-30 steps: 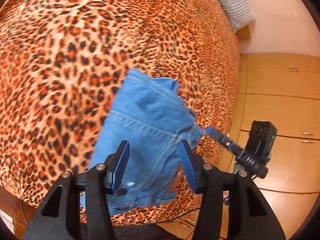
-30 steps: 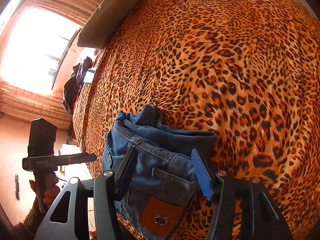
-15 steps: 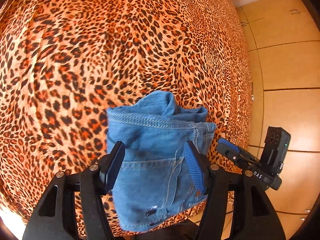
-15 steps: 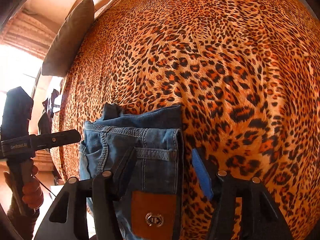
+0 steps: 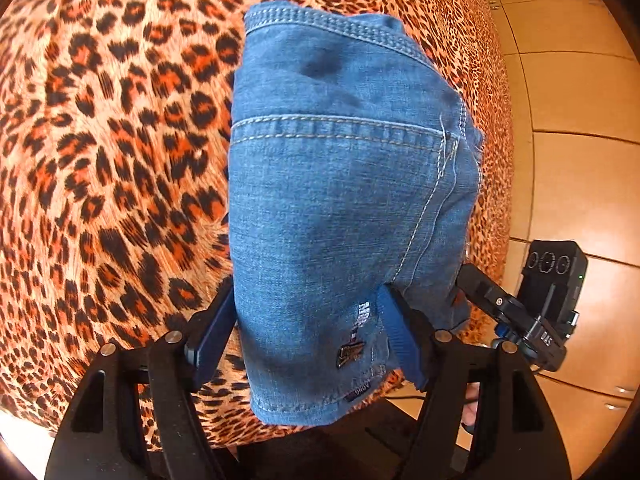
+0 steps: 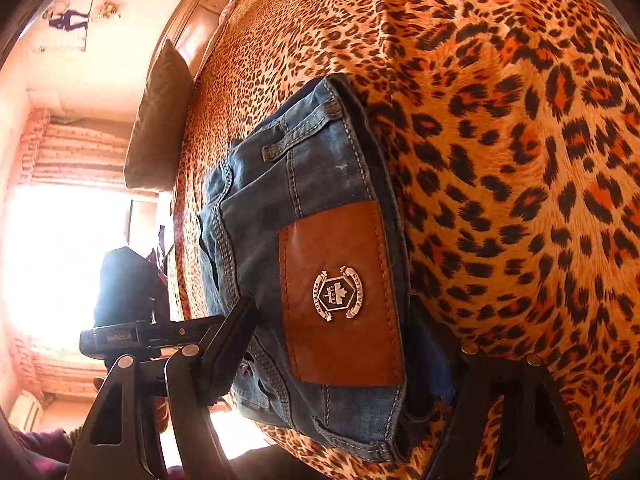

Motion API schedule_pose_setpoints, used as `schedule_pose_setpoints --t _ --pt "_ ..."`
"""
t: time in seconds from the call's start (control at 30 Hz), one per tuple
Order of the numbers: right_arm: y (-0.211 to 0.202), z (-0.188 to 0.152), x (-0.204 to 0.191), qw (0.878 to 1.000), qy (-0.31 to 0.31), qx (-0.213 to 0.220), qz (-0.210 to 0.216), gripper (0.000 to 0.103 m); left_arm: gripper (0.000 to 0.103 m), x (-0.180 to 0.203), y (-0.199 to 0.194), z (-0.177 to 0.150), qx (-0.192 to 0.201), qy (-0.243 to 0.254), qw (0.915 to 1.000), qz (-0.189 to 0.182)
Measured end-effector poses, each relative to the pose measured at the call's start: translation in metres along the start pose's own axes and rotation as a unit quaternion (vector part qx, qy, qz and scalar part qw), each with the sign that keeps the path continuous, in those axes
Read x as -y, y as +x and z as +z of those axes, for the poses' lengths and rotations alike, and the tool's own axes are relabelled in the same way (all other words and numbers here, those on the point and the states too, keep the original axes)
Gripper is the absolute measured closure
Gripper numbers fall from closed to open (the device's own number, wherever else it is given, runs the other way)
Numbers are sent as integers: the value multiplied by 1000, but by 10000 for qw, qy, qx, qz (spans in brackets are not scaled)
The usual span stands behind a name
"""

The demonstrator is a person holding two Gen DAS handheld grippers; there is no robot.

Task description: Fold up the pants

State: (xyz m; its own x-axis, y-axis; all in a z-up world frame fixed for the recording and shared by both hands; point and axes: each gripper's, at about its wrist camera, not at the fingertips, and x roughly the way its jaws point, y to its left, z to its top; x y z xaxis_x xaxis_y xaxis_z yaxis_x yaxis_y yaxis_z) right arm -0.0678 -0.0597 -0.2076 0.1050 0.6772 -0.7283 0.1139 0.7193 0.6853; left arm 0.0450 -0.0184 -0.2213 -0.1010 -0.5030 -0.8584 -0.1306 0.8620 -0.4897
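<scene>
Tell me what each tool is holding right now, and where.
Neither visibly grips anything. The left tool straddles the folded jeans at their pocket end; the right tool straddles the waistband by the leather patch. Both look open.

Left tool (image 5: 308,332) fingers spread wide, low and pointing forward; right tool (image 6: 348,344) likewise spread, fingers apart, neither one clamped

The jeans (image 5: 340,208) are lying folded into a compact blue denim bundle, sitting right between the fingers of the left claw (image 5: 308,336), with a stitched hem at the end far from it and darker smudges just below that hem. Seen from the right claw (image 6: 344,344), the waistband is facing it, showing a brown leather patch (image 6: 340,296) with a metal badge, a belt loop beyond.
</scene>
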Motion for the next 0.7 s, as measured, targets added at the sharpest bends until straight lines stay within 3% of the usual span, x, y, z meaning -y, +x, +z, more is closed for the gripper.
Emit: schedule_pose_setpoints --t 0.1,0.2,0.63,0.7 --pt "6 -3 -1 9987 -236 -219 -406 28 32 18 2 -3 322 128 9980 533" --pt "6 -9 -9 9982 -372 -204 -435 26 32 30 6 -2 495 232 9958 734" --pt "21 -9 -21 9962 -332 -3 -809 22 32 13 5 -13 469 137 9961 732" --pt "24 -11 -29 9941 -386 74 -1006 24 32 14 6 -9 328 215 9977 550"
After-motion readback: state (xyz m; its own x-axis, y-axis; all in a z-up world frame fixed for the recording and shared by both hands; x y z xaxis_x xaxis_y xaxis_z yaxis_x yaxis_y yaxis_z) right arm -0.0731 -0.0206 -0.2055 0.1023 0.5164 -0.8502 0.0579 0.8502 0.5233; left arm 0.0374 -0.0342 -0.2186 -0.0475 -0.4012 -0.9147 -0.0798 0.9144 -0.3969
